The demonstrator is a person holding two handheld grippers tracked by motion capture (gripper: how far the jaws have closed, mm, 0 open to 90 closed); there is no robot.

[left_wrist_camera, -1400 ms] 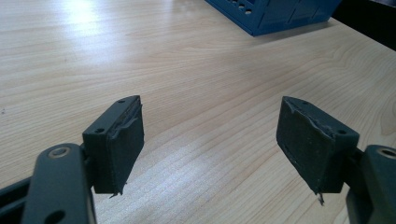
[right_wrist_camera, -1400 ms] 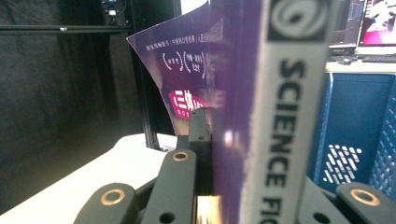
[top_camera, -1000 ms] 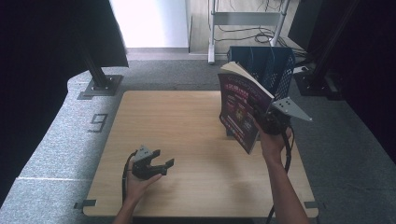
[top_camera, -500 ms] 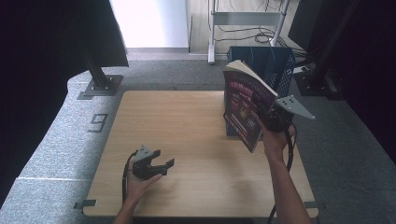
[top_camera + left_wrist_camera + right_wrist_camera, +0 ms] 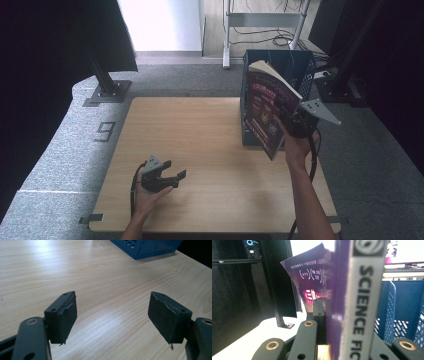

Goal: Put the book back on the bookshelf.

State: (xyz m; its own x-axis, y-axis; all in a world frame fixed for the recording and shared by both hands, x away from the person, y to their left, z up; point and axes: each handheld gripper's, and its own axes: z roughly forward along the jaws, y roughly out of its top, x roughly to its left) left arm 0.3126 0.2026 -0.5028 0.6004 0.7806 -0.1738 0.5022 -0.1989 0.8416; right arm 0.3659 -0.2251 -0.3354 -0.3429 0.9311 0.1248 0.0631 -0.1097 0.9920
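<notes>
High view shows us carrying a book (image 5: 267, 112) in our right tongs (image 5: 290, 122), lifted clear of the bench (image 5: 200, 130) and held upright, tilted a little, in front of the blue crate (image 5: 300, 65) at the bench's far right edge. We judge the step in hand to be the carry toward that crate, with the placing not yet done.

Right gripper view has the tongs clenched on the book near its spine (image 5: 359, 300): one jaw presses the purple cover from the left, the other sits behind the spine, so the book stands between them and rises well above them. The crate wall (image 5: 402, 310) lies just beyond.

Our left tongs (image 5: 167, 179) rest low on the near left of the bench, well apart from the book; left gripper view shows their pads (image 5: 62, 315) spread wide with nothing between.

Next, we think the book must go up over the crate's rim and then down, kept upright so the loose cover does not catch on the wall. The grip is low on a tall book, so it may swing.
</notes>
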